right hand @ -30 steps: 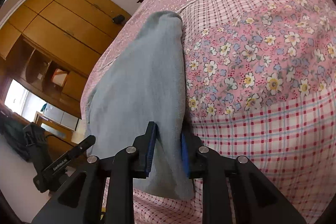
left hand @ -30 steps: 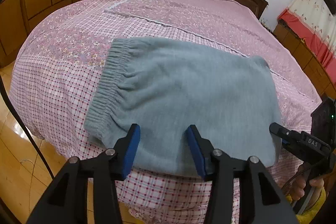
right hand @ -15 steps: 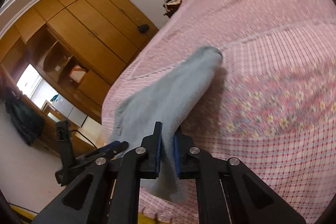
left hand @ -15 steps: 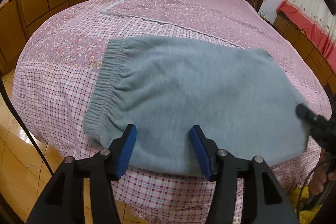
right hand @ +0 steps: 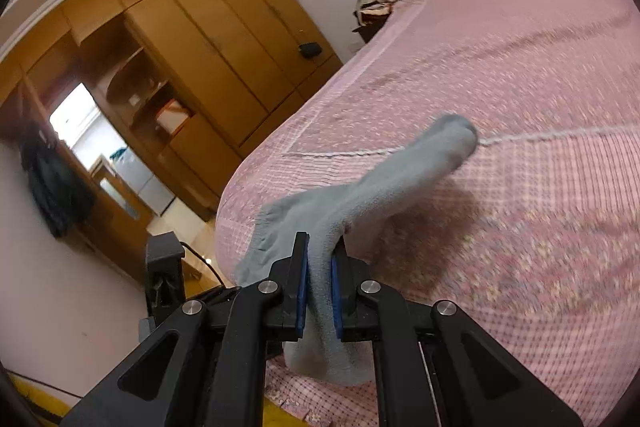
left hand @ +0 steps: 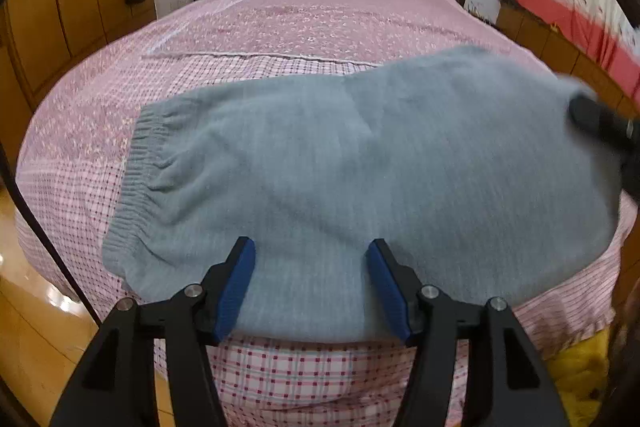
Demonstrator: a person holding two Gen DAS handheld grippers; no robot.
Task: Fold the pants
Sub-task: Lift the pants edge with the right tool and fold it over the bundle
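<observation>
**Right-wrist view: far end of pants lifted, waistband end still flat**

Right-wrist view showed the right hand-held gripper (right hand: pixel 320 291) clamped on the grey pants (right hand: pixel 360 199), their end raised off the bed (right hand: pixel 520 67) and drooping below the pads. From there the garment's long axis ran away toward the waistband (left hand: pixel 136 179), which lay flat near the bed's front edge. The left hand-held gripper (left hand: pixel 312 287) hovered over the near long edge, beside the waistband; its jaws were opening, with nothing pinched between them. The right hand was thus the one placed to carry its end across. The pants looked soft, fleecy, smooth and already doubled lengthwise.
</observation>
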